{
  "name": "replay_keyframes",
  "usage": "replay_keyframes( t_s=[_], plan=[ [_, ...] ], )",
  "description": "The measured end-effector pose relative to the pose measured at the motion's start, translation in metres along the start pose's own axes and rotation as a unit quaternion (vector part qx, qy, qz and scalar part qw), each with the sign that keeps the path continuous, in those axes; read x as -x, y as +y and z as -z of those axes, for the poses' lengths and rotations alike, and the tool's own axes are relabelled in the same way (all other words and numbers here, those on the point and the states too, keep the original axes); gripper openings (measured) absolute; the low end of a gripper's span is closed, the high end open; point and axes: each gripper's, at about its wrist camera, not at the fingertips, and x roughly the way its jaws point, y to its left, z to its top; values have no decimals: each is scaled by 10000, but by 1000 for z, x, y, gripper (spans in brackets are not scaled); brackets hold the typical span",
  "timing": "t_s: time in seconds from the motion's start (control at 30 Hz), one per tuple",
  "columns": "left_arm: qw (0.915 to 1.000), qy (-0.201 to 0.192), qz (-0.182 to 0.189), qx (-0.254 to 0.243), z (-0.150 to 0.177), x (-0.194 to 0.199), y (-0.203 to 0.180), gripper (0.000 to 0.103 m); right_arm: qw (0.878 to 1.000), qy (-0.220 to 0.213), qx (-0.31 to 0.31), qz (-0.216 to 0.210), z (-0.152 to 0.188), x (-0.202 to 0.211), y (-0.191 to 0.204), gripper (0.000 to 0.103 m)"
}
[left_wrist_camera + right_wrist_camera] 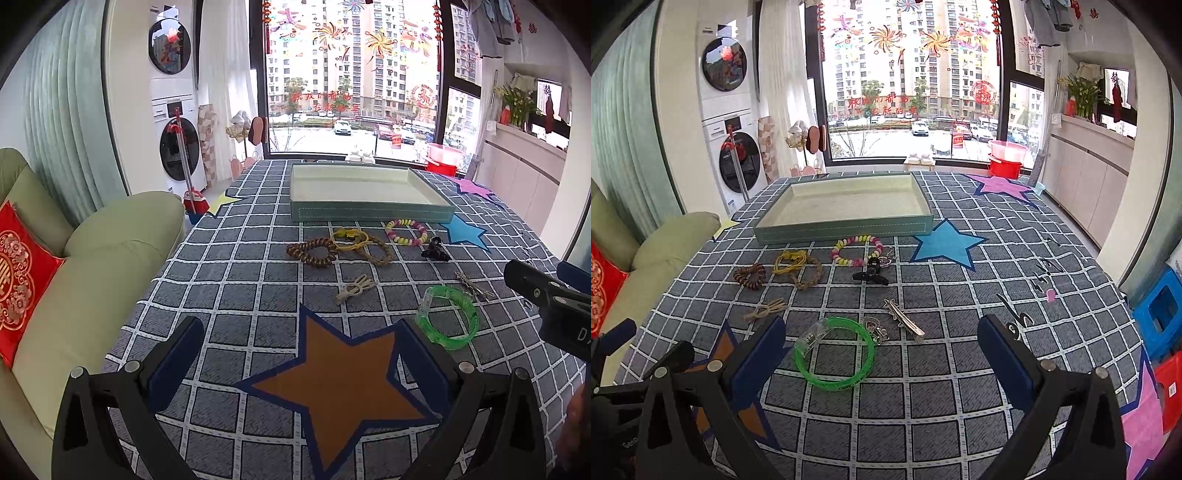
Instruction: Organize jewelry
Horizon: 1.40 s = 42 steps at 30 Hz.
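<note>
In the left wrist view, the left tongs (295,363) hang wide apart with nothing between them, above an orange star printed on the grey checked cloth (236,280) covering the desk. A shallow teal rectangular tray with a pale lining (369,212) sits toward the far edge of the desk. Just in front of it lie a brown coiled hair tie (312,251), a yellow cord loop (349,236) touching a braided tan bracelet (376,251), a pastel beaded bracelet (406,230) and a black claw clip (436,251). Nearer, a translucent green bangle (447,317) lies toward the right edge. In the right wrist view, the right tongs (882,354) are likewise spread and empty, with the green bangle (834,352) lying on the cloth between the fingers, nearer the left one. A silver leaf-shaped hair clip (903,319) lies just beyond it, and a beige knotted hair tie (766,310) rests toward the left edge.
</note>
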Motion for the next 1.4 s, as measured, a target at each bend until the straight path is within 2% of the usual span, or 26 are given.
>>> replay_keyframes(
  t_s=[1.4],
  plan=[
    [10000, 3, 14, 16, 0, 1, -1, 103, 10000, -2, -16, -37, -2, 2, 3, 103]
  ],
)
